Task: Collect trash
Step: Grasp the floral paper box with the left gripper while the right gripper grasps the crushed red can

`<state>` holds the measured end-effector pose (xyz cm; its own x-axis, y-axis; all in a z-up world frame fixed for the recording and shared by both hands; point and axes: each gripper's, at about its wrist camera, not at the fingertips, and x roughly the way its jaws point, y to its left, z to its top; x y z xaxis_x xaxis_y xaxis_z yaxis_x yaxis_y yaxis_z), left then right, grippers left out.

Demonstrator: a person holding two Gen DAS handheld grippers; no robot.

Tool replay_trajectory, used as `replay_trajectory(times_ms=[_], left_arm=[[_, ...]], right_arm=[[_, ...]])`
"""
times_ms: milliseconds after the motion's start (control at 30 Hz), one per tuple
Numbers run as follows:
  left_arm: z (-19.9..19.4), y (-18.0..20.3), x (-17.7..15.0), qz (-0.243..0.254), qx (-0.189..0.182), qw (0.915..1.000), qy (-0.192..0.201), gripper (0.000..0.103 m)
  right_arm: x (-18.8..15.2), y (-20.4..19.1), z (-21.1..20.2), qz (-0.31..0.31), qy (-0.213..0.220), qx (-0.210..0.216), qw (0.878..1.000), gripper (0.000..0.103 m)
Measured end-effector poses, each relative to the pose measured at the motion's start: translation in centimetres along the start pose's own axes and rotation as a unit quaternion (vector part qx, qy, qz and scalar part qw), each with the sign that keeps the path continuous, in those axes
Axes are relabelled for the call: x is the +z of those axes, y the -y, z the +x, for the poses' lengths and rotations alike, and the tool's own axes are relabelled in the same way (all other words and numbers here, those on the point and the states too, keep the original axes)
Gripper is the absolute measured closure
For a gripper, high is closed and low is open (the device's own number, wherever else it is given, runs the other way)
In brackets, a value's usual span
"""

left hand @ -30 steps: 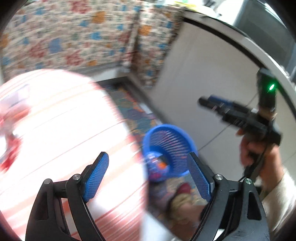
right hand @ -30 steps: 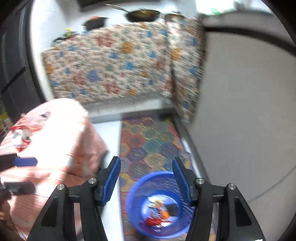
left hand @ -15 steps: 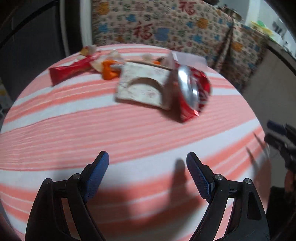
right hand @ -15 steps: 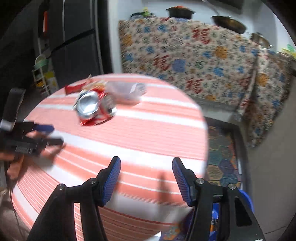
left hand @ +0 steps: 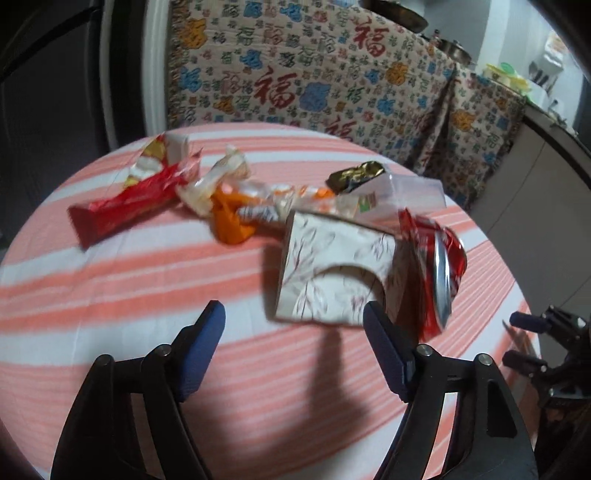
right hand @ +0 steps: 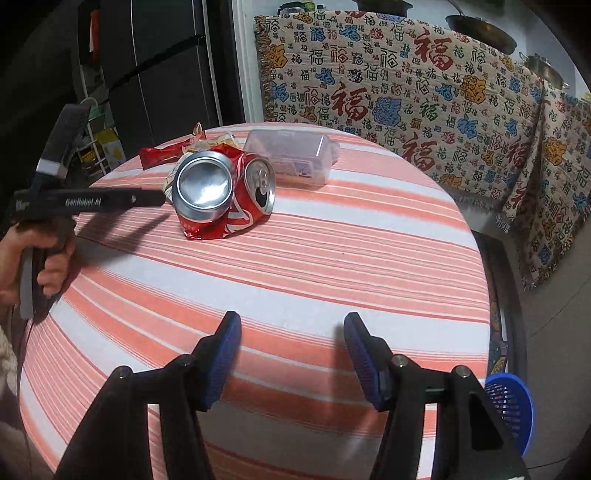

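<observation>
A home kitchen or dining corner is indicated. A round table is covered with a striped orange-and-white cloth. Pots and pans are seen on a counter draped with a patterned cloth at the far side. A dark fridge is seen far left, a blue basket on the floor near right.

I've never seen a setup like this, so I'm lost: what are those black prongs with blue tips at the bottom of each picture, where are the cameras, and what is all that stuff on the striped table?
No robot here: a person holds a handheld gripper in each hand, each carrying a forward-looking camera. The prongs are the left gripper, its jaws closing on nothing, and the right gripper, open and empty. On the striped table lies trash: a crushed red can, a patterned paper box, a red wrapper, an orange wrapper and a clear plastic container. A blue basket waits below.
</observation>
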<state>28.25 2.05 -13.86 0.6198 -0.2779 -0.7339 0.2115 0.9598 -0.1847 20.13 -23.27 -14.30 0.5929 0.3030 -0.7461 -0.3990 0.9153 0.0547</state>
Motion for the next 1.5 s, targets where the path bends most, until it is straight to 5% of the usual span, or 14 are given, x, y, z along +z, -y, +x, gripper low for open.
replay_trajectory(times_ms=[133, 233, 367, 600, 833, 900, 967, 1000, 1300, 1500], left_arm=[[1.4, -0.2, 1.4, 0.006, -0.007, 0.9999, -0.004, 0.038], [1.8, -0.2, 1.6, 0.005, -0.042, 0.9991, -0.006, 0.07], [1.1, 0.5, 1.0, 0.018, -0.025, 0.9995, -0.002, 0.08], [-2.3, -0.1, -2.1, -0.011, 0.015, 0.9998, -0.002, 0.082], [-4.0, -0.9, -4.6, -0.028, 0.016, 0.9995, -0.002, 0.083], [-4.1, -0.8, -4.7, -0.028, 0.016, 0.9995, 0.0, 0.083], [-4.1, -0.9, -4.8, -0.029, 0.015, 0.9995, 0.002, 0.083], [-4.1, -1.0, -4.8, -0.03, 0.014, 0.9994, 0.002, 0.083], [-4.4, -0.5, -4.6, -0.033, -0.001, 0.9994, 0.005, 0.083], [-4.4, 0.7, -5.3, -0.026, -0.004, 0.9996, -0.008, 0.083]], right_arm=[[0.1, 0.2, 0.1, 0.002, 0.0, -0.001, 1.0, 0.044], [0.6, 0.6, -0.3, 0.012, 0.013, -0.001, 1.0, 0.044], [2.3, 0.6, 0.0, 0.027, 0.029, 0.009, 0.999, 0.044], [5.9, -0.9, 3.0, 0.045, 0.028, 0.064, 0.997, 0.044], [8.0, -1.3, 6.1, 0.079, 0.031, 0.082, 0.993, 0.047], [8.2, -1.1, 7.3, 0.091, 0.014, 0.096, 0.991, 0.065], [8.0, -0.7, 7.6, 0.108, 0.014, 0.105, 0.989, 0.073], [8.0, -0.5, 7.3, 0.112, 0.019, 0.104, 0.988, 0.082], [6.8, -1.2, 2.7, 0.054, 0.043, 0.065, 0.996, 0.083], [5.1, -0.7, 2.3, 0.027, 0.005, 0.049, 0.998, 0.083]])
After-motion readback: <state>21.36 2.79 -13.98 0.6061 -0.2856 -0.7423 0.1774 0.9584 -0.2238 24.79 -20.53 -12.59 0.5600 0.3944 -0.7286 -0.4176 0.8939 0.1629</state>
